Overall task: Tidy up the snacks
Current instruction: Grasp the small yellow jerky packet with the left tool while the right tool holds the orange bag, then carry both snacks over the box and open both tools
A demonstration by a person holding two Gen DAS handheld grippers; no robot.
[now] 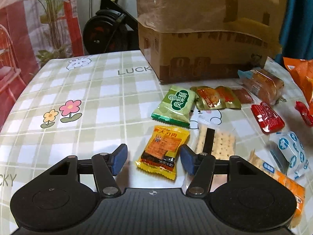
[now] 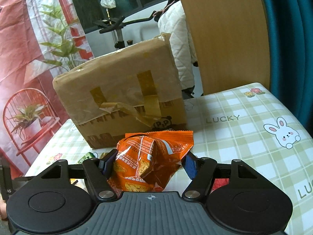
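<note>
In the left wrist view, a yellow snack packet (image 1: 162, 152) lies flat on the checked tablecloth (image 1: 88, 98). My left gripper (image 1: 153, 161) stands open around it. The right pad is close to the packet's edge and the left pad stands clear of it. In the right wrist view, my right gripper (image 2: 148, 165) is shut on a crumpled orange snack bag (image 2: 152, 156), held above the table in front of the taped cardboard box (image 2: 125, 98). That orange bag (image 1: 301, 74) also shows at the right edge of the left wrist view.
Beyond the yellow packet lie a green packet (image 1: 174, 106), a golden-orange packet (image 1: 217, 98), clear-wrapped crackers (image 1: 217, 143), wrapped bread (image 1: 264, 86), a red packet (image 1: 267, 119), a blue-and-white packet (image 1: 291, 152) and an orange cracker pack (image 1: 287, 184). The cardboard box (image 1: 205, 39) stands behind them.
</note>
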